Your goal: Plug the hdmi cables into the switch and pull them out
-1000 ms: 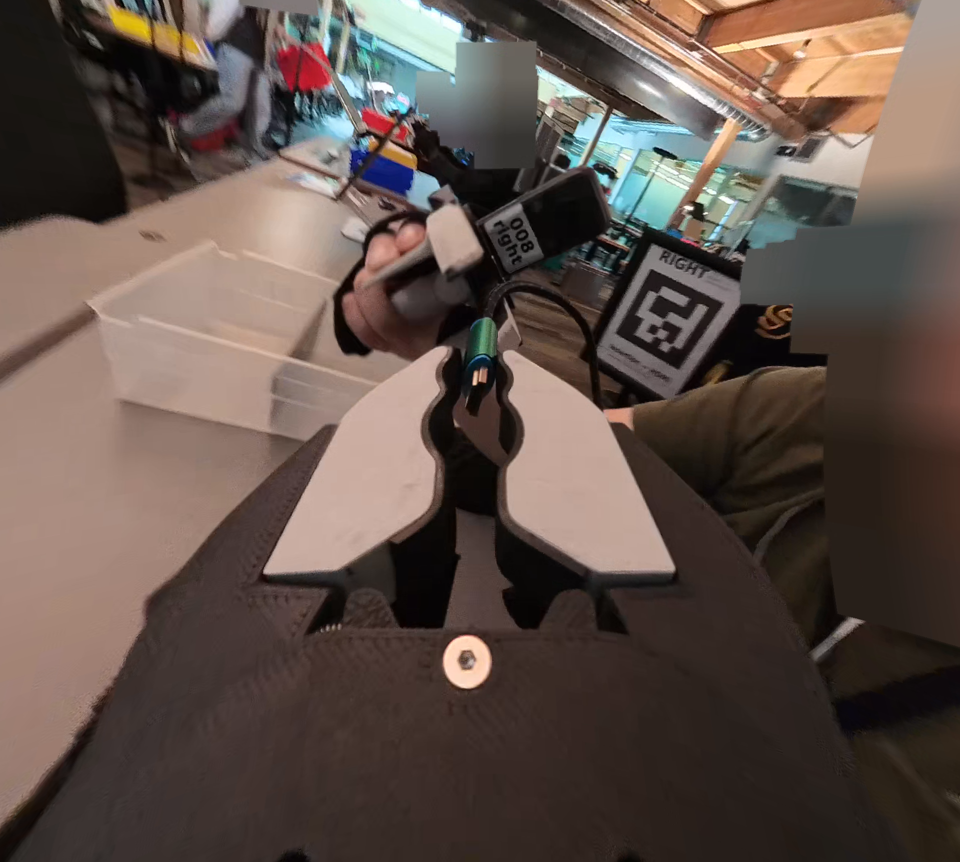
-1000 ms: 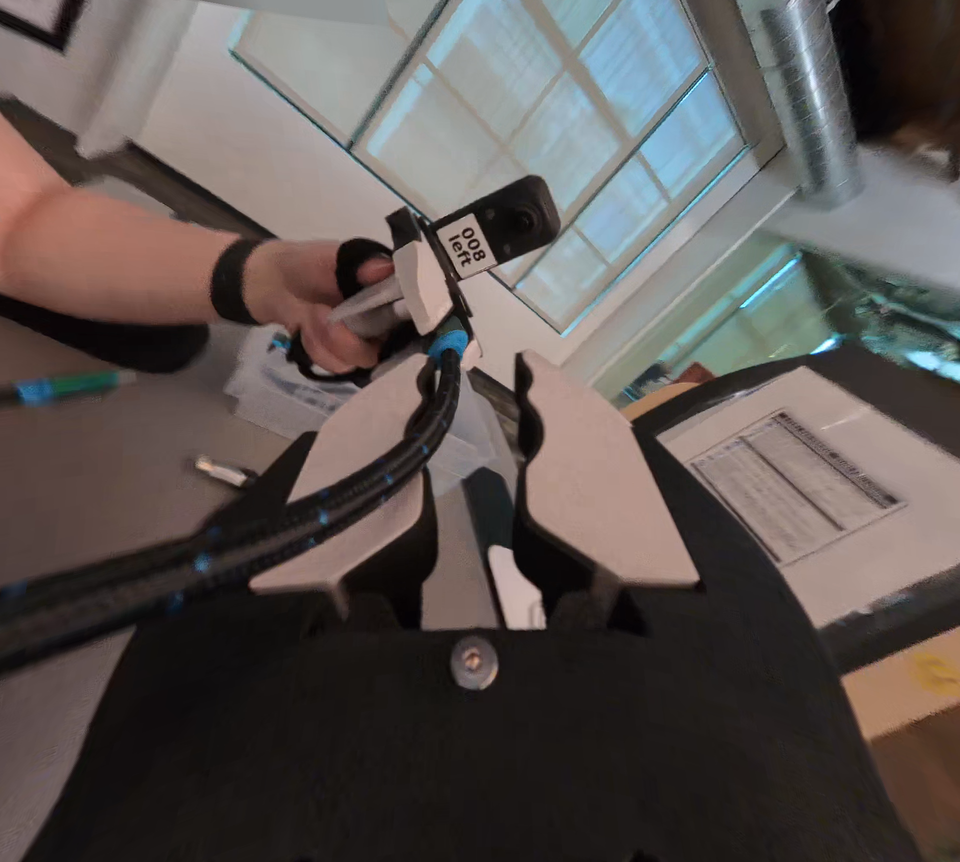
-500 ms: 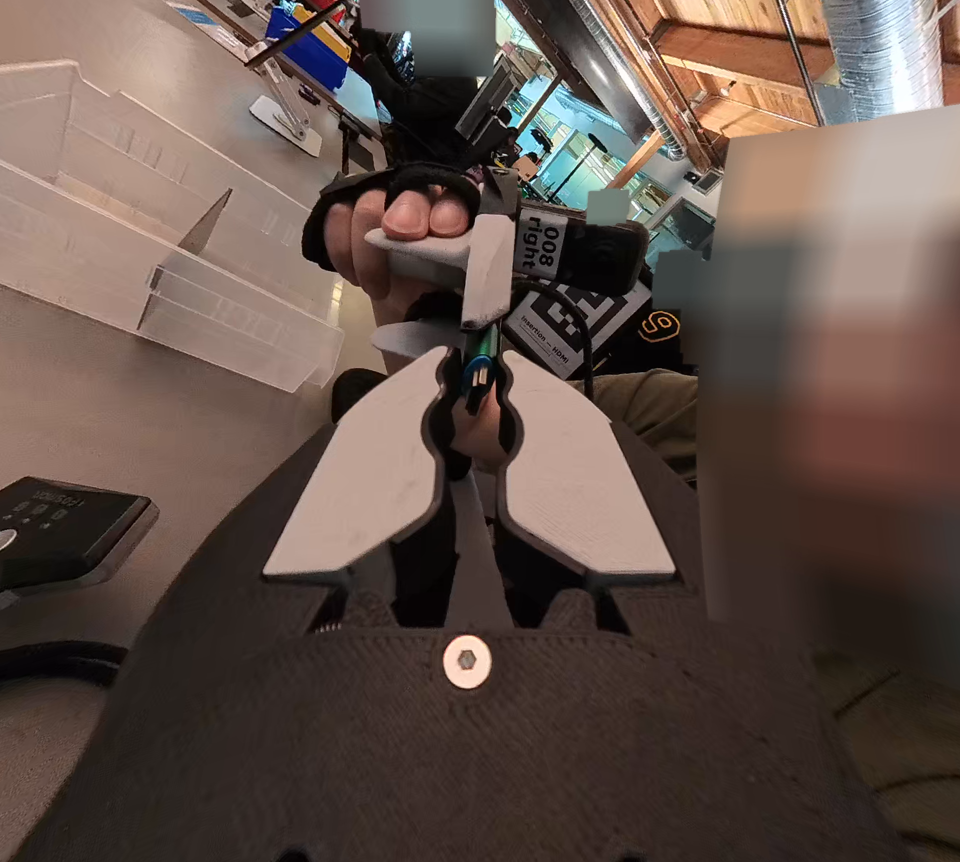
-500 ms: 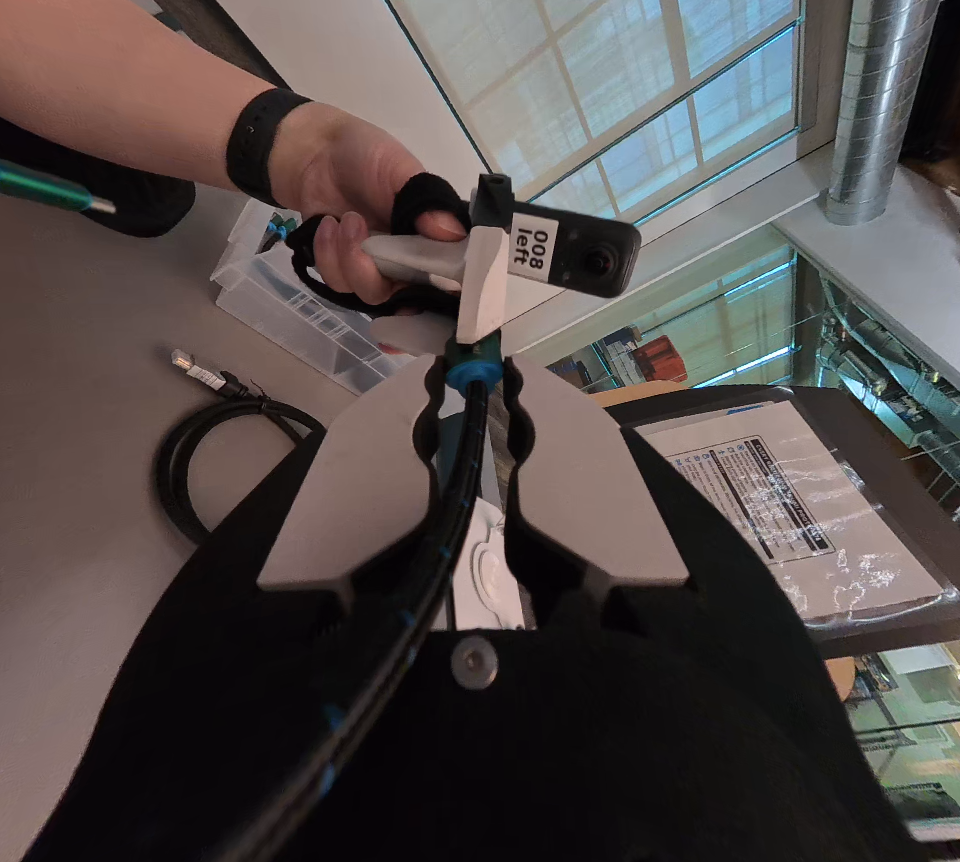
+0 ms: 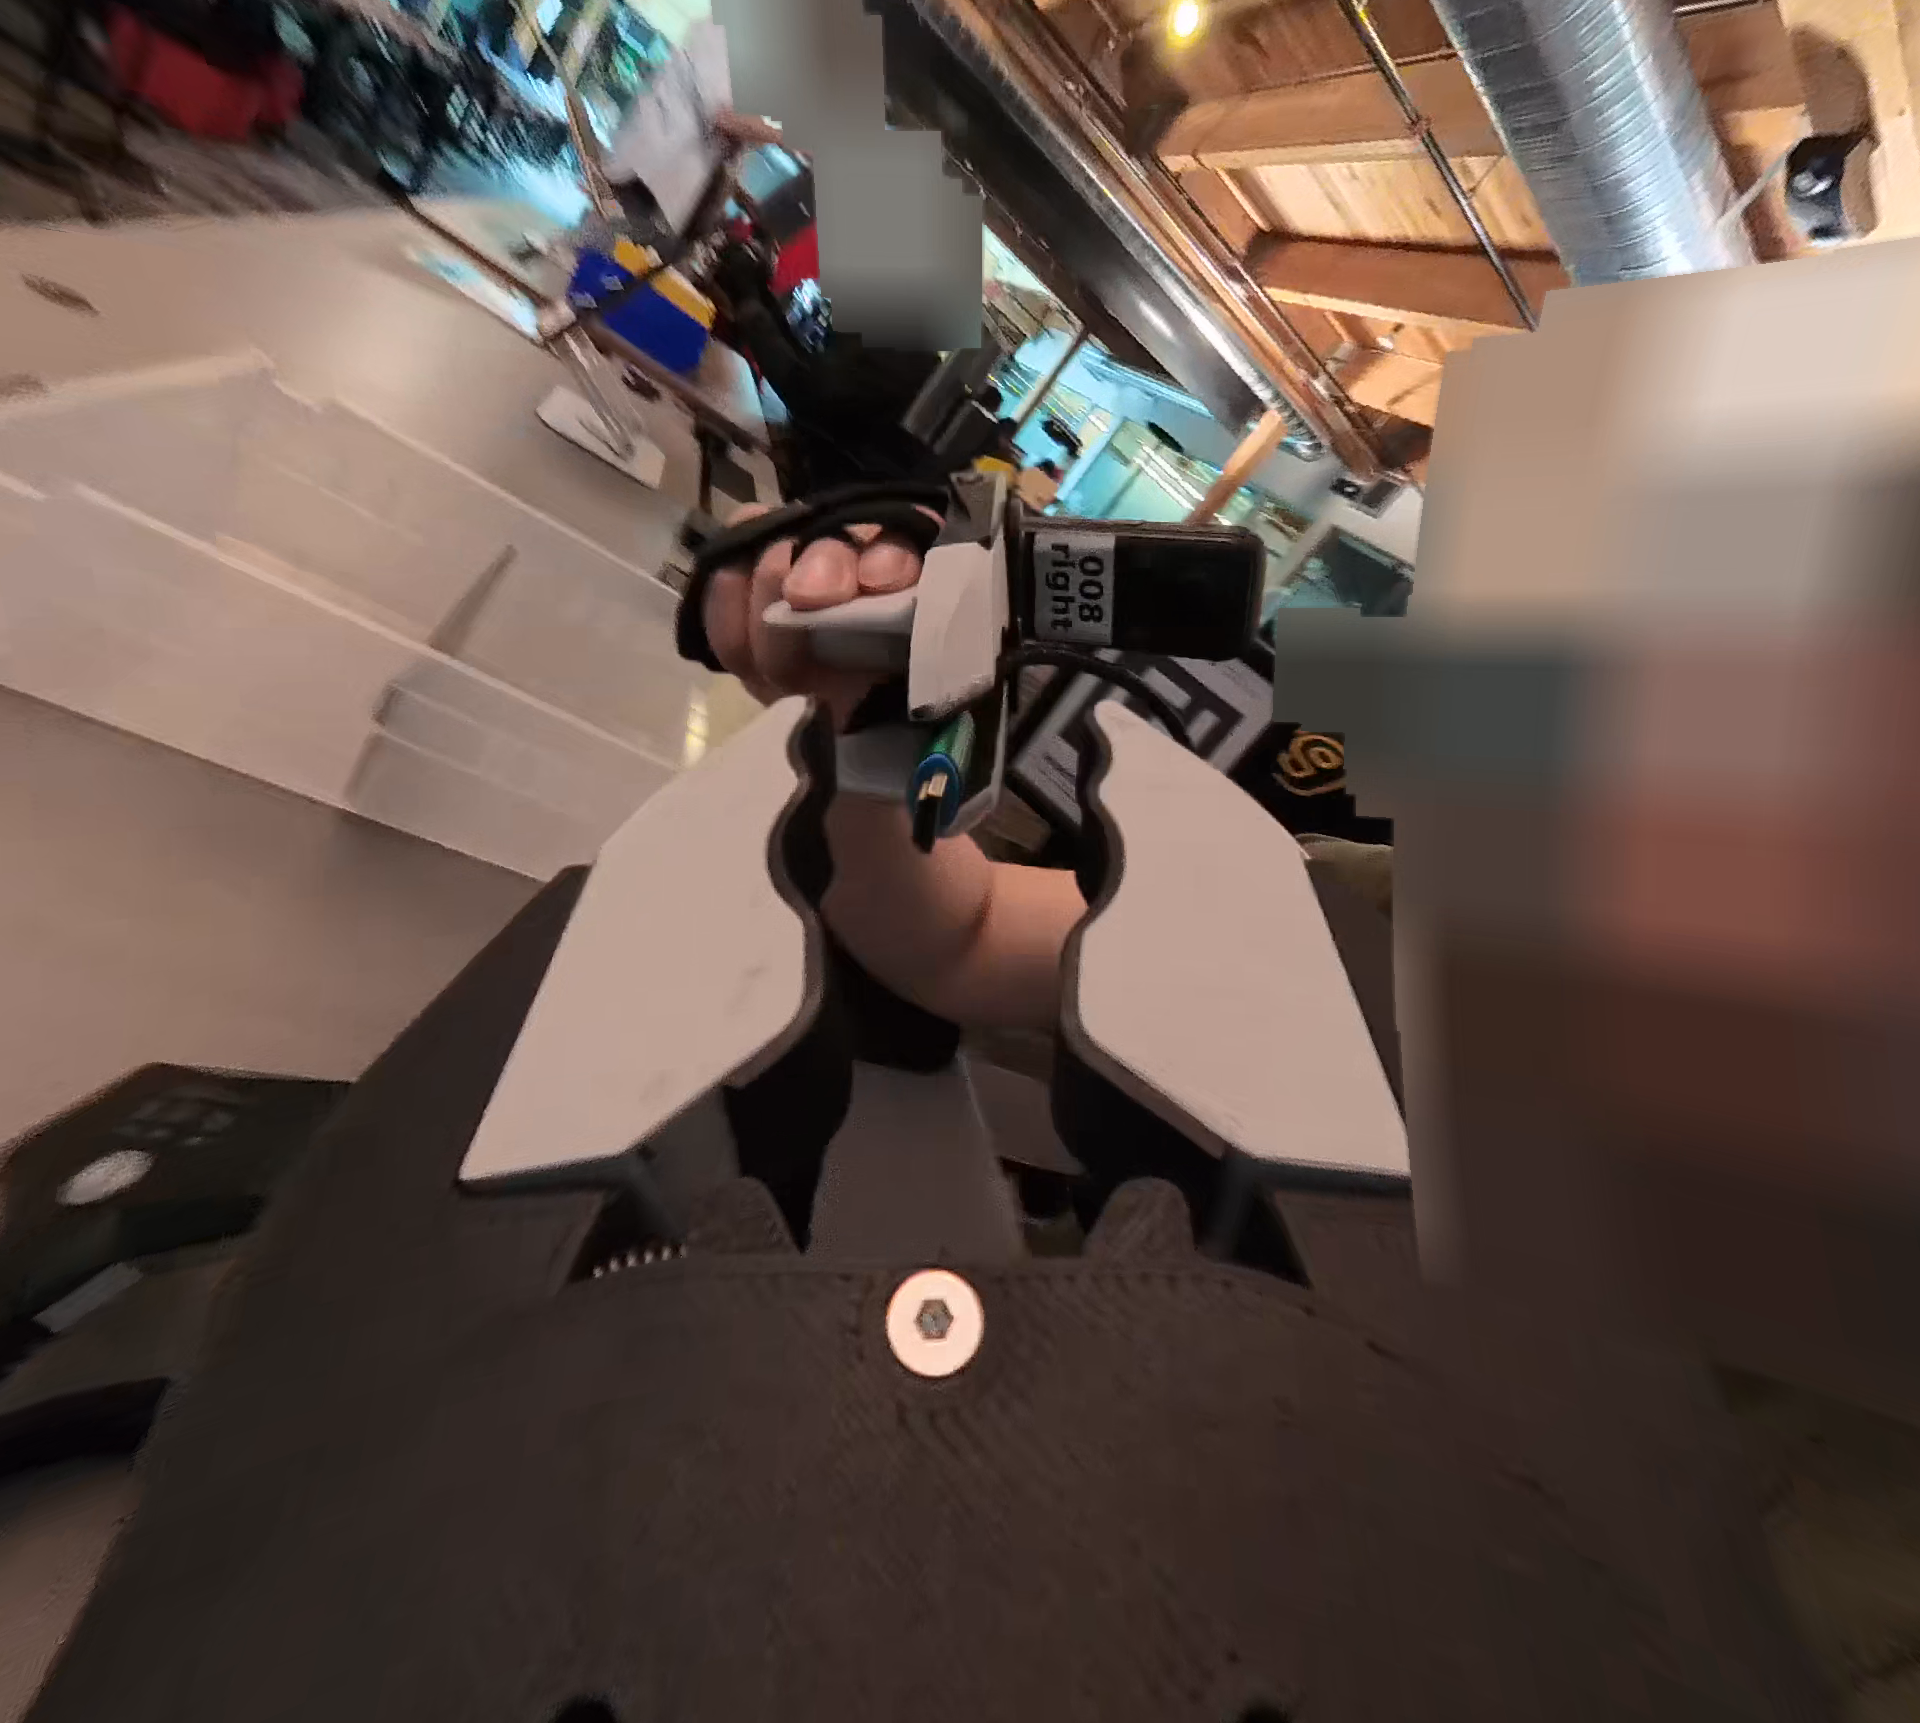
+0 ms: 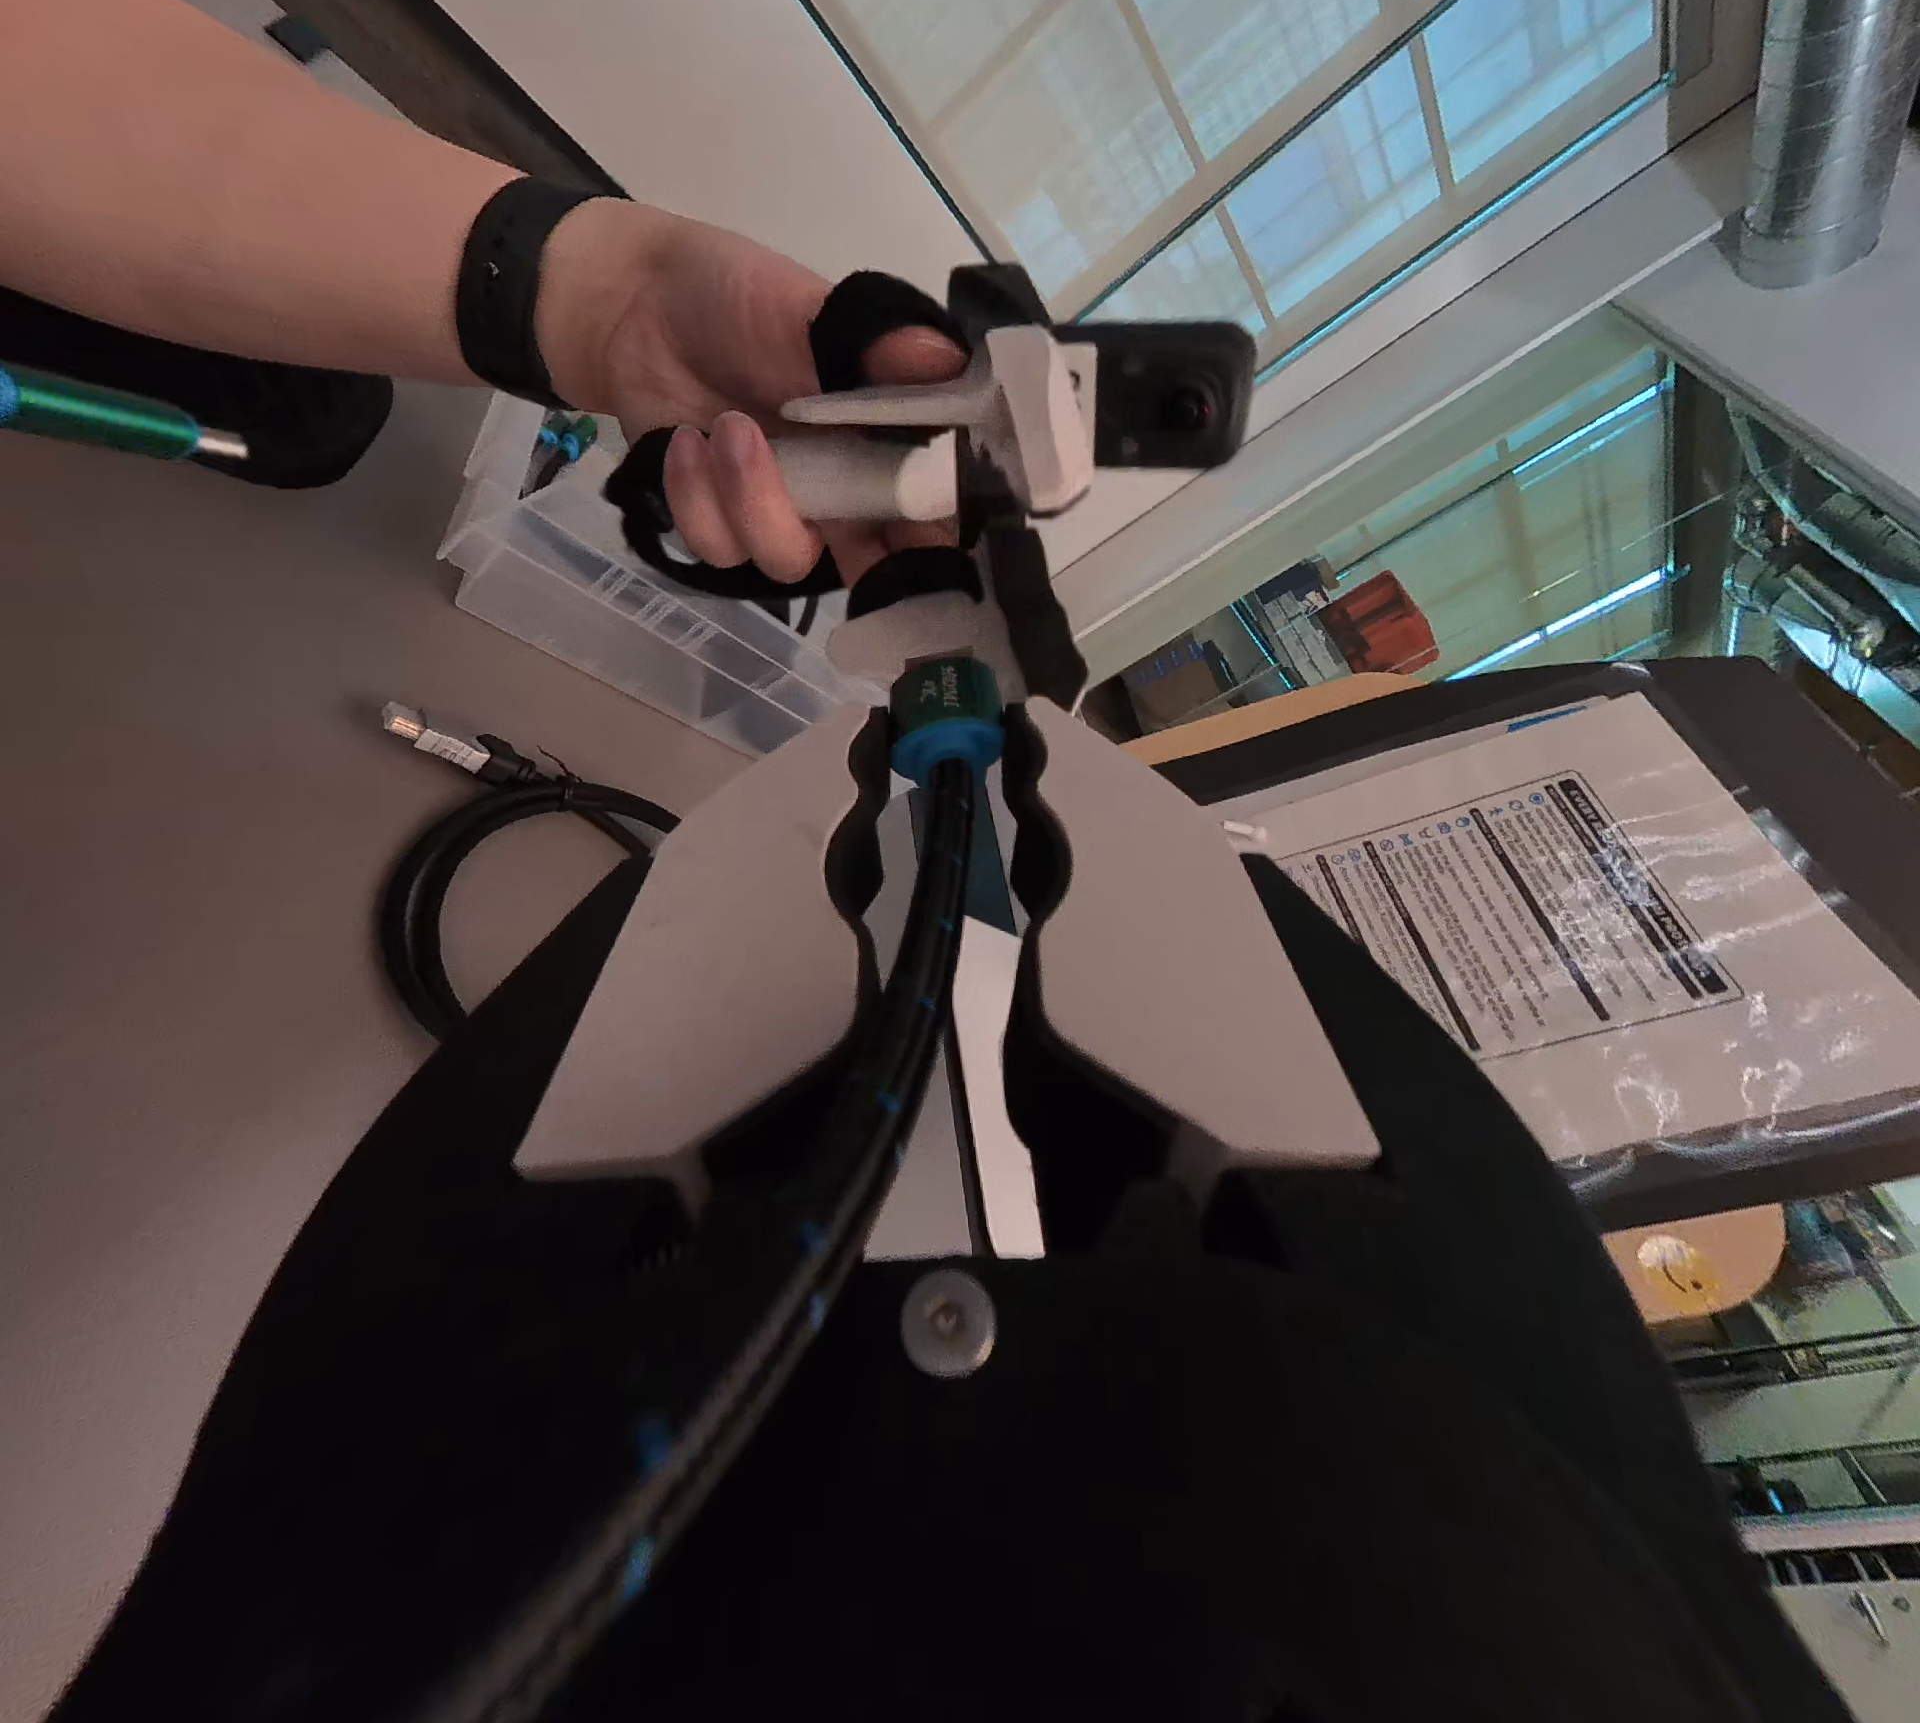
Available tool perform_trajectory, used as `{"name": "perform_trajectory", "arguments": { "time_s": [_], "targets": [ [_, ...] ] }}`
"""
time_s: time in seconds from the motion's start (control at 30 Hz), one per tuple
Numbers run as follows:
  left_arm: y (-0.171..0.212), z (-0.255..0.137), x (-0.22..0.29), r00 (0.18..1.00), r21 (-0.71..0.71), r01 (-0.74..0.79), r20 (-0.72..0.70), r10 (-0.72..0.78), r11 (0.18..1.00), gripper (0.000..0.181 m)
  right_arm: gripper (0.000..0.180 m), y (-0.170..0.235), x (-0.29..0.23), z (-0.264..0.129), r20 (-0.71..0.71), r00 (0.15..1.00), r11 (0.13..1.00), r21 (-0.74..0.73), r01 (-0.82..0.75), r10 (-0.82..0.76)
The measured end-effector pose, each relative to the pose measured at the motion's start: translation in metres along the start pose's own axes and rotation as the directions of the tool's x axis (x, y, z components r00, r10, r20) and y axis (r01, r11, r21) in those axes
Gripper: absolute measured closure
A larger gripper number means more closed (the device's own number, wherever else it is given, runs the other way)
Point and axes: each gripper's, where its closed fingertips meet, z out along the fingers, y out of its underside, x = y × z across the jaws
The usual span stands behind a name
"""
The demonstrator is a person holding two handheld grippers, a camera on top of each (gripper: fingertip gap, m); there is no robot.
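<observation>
In the right wrist view my right gripper [image 6: 948,728] is shut on the green HDMI plug [image 6: 940,694] at its blue collar. The plug's black braided cable [image 6: 914,998] runs back between the fingers. In the left wrist view my left gripper [image 5: 951,723] is open and empty, its jaws wide apart. The same green plug [image 5: 940,769] shows just beyond its tips, held by the other gripper. The black switch [image 5: 135,1154] lies on the table at the lower left, blurred. A second green plug [image 6: 114,426] pokes in at the left edge.
A clear plastic divider box [image 5: 312,634] stands on the table [image 5: 156,894]; one also shows in the right wrist view [image 6: 644,624]. A coiled black cable [image 6: 447,884] lies beside my right gripper. A laminated sheet [image 6: 1558,894] lies on a black board at the right.
My left gripper, shut on the green plug before, has opened and let it go. My right gripper, open a second ago, has closed on the plug at its collar.
</observation>
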Motion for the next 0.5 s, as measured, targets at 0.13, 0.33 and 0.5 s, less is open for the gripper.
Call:
{"name": "perform_trajectory", "arguments": {
  "time_s": [0.13,0.33,0.5],
  "targets": [
    [-0.012,-0.022,-0.028,0.923,-0.009,-0.293,0.259,0.285,0.956,0.130,0.157,0.001,0.010,-0.013,-0.014,1.000,1.000,-0.019,-0.021,0.021],
    [0.032,-0.009,-0.065,0.751,-0.308,-0.505,0.303,0.586,0.806,0.118,0.157,0.001,0.036,-0.048,-0.093,0.994,0.998,-0.010,-0.054,0.053],
    [0.083,-0.002,-0.120,0.569,-0.639,-0.484,0.289,0.770,0.597,0.112,0.157,0.006,0.059,-0.080,-0.172,0.977,0.992,0.020,-0.121,0.123]
  ]
}}
